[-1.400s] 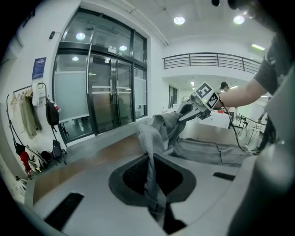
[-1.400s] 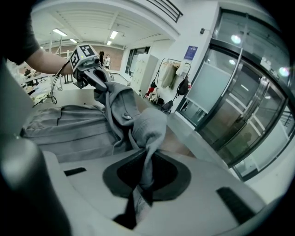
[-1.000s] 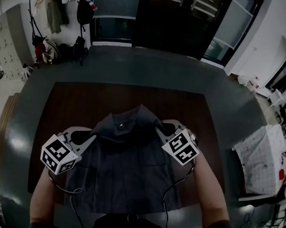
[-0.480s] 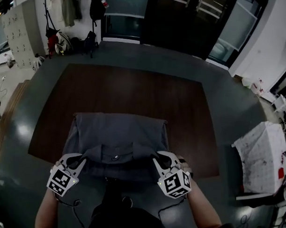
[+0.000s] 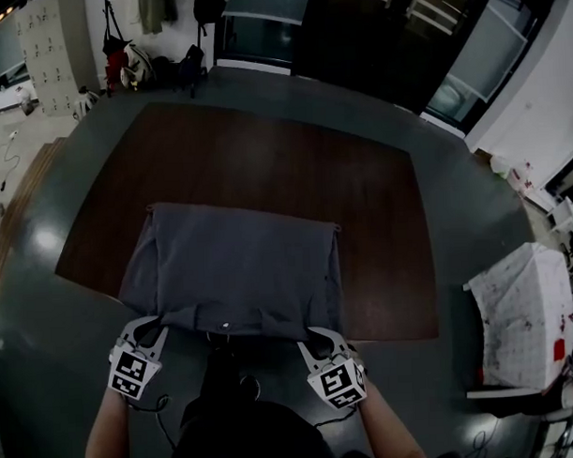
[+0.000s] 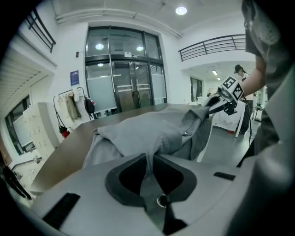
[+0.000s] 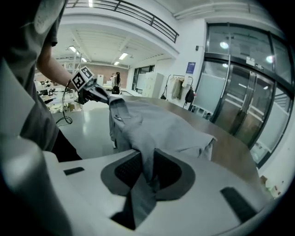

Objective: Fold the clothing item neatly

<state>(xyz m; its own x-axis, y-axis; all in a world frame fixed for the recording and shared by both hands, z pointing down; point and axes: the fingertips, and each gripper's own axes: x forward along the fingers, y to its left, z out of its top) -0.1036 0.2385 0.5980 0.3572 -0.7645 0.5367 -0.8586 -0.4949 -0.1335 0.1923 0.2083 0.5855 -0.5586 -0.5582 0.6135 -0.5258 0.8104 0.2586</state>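
Left gripper [image 5: 151, 326] and right gripper [image 5: 316, 337] low in the head view, each clamped on one near corner of a grey shirt [image 5: 236, 272]. Shirt lying doubled over as a rough rectangle on a dark brown surface [image 5: 265, 158], near edge at that surface's front rim. Held by two corners, most likely to keep the folded edge straight and level while laid down.

Left gripper view: left gripper [image 6: 150, 159] with jaws almost together, squeezing a thin ridge of the grey shirt [image 6: 138, 131]. Cloth running from the pinch across to the right gripper [image 6: 209, 107], gripping the far corner.

Right gripper view: right gripper [image 7: 146, 168] narrow, jaws just now opening a little, with a fold of the grey shirt [image 7: 156, 124] between them and seemingly pressed by the pads. Probably the start of letting go, with the layer down. Left gripper [image 7: 99, 94] across the cloth, holding the other corner.

Count: two grippers, one shirt, one surface.
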